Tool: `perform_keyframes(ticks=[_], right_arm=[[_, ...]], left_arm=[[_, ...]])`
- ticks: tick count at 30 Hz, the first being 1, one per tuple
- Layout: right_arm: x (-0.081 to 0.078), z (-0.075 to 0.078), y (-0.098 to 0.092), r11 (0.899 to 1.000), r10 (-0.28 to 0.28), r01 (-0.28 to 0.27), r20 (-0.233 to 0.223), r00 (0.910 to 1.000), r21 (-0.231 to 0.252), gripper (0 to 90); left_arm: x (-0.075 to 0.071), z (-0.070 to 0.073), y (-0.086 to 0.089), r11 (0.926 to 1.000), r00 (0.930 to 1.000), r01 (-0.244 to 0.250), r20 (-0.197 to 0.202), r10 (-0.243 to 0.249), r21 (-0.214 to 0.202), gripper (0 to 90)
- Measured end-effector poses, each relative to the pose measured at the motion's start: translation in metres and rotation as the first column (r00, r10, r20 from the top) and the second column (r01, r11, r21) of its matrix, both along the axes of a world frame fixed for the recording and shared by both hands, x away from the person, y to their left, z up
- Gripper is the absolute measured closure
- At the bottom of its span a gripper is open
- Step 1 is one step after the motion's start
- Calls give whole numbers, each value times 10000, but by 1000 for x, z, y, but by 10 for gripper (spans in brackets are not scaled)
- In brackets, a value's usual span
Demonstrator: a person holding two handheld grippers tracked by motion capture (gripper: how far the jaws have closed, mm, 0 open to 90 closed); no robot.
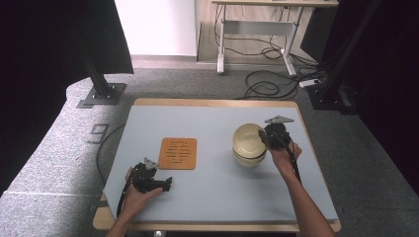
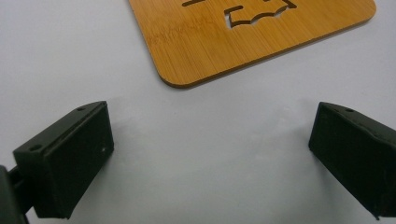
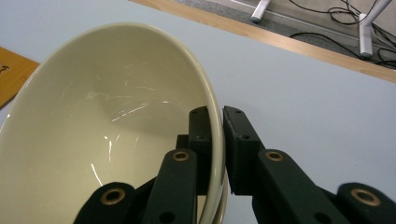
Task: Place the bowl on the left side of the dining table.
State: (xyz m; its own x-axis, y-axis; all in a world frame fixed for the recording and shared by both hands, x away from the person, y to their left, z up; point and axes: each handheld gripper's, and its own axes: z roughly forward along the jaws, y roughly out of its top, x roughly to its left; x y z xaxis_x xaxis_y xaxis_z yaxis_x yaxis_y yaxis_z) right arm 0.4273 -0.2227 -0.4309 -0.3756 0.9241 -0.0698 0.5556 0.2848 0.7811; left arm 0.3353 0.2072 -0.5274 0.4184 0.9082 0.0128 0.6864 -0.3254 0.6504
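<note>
- The right gripper has its jaws pinched on the rim of a cream bowl: one jaw sits inside the wall and the other outside, with the thin rim clamped between them.
- In the right gripper view the bowl spreads away from the inner jaw, tilted, and its inside is bare and glossy, with nothing in it.
- Below the gripped rim a second rim edge peeks out, and from the high view the bowl looks stacked on another one; I judge the top bowl is being lifted off the stack.
- The left gripper has its jaws spread wide with only bare table between them, and it holds nothing.
- Just beyond the left jaws lies a flat wooden mat with cut-out slots, its rounded corner nearest the gap.
- From above, the mat lies between the two grippers, with the left gripper near its lower corner and the right gripper at the bowl's far side.
- The step in hand looks like carrying the top bowl towards the mat.
- The next move calls for a steady pinch on the rim, a clean lift clear of the lower bowl, and a level set-down.
</note>
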Motion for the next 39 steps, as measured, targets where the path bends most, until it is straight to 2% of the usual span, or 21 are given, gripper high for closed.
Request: perform_keyframes(ticks=[7, 11, 17, 22, 39], right_arm=[[-2, -2, -1, 9999, -17, 16, 96, 10000, 117, 824], [-4, -5, -5, 9983, -25, 14, 194, 9998, 577, 824], [-8, 0, -7, 9965, 62, -91, 342, 9994, 834, 824], [-13, 6, -9, 9920, 160, -216, 459, 9988, 1247, 824], [-23, 19, -10, 9863, 377, -505, 837, 9958, 1569, 824]], left_arm=[[0, 0, 0, 10000, 10000, -1, -3, 1, -4, 0], [0, 0, 0, 10000, 10000, -2, 1, 2, 6, 0], [0, 0, 0, 10000, 10000, -3, 0, 3, 6, 0], [0, 0, 0, 10000, 10000, -2, 6, 2, 6, 0], [0, 0, 0, 10000, 10000, -1, 8, 1, 11, 0]])
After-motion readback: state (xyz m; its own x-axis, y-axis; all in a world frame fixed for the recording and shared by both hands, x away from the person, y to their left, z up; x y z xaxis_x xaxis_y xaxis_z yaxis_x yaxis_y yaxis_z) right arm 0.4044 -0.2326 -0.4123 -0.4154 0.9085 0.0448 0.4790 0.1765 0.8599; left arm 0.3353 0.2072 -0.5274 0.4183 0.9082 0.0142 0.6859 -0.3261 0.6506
